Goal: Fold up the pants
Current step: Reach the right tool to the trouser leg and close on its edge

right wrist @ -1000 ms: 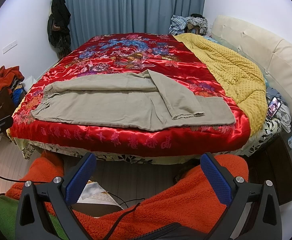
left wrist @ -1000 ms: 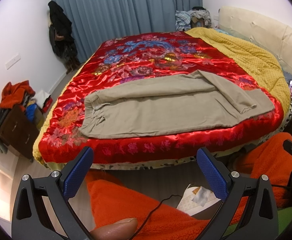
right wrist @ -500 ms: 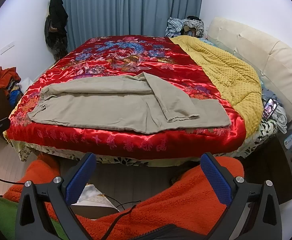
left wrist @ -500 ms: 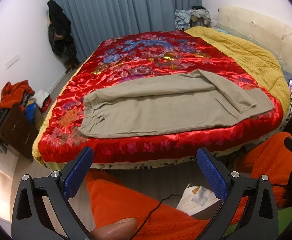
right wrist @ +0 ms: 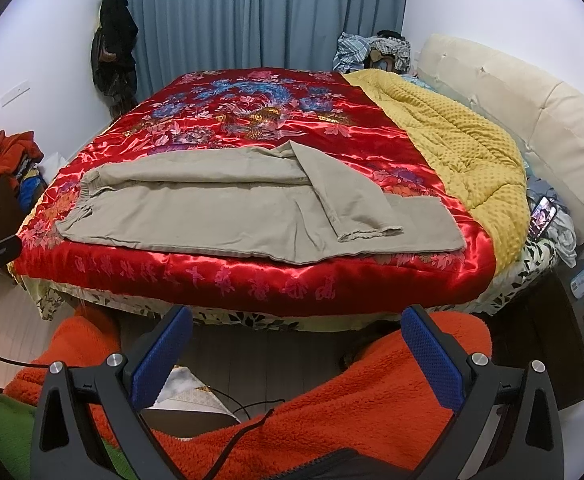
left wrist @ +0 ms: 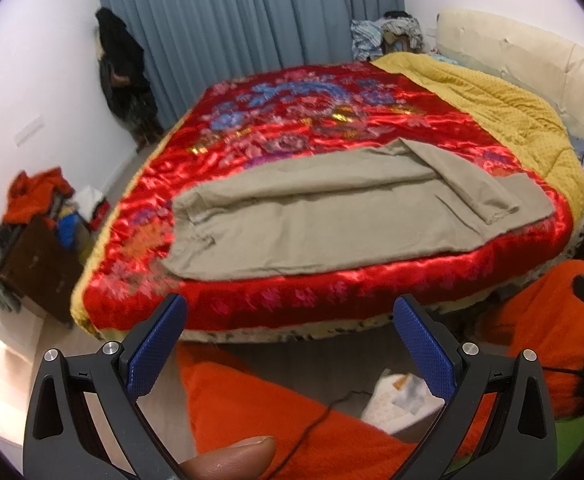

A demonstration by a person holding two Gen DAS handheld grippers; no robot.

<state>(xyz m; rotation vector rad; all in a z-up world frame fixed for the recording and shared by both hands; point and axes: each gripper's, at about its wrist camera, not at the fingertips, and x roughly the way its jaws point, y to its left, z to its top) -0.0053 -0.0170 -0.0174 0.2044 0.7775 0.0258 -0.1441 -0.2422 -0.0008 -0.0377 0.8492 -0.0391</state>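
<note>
Both claws hang short of the bed, jaws spread wide with nothing between them: the left claw (left wrist: 289, 344) and the right claw (right wrist: 298, 354) sit above orange fleece (right wrist: 356, 404) near the bed's front edge. Khaki pants (right wrist: 227, 216) lie lengthwise across the red satin quilt (right wrist: 251, 120), waistband toward the left, well apart from both claws. One leg end (right wrist: 356, 216) is folded back diagonally over the other. A yellow blanket (right wrist: 452, 148) covers the bed's right side.
</note>
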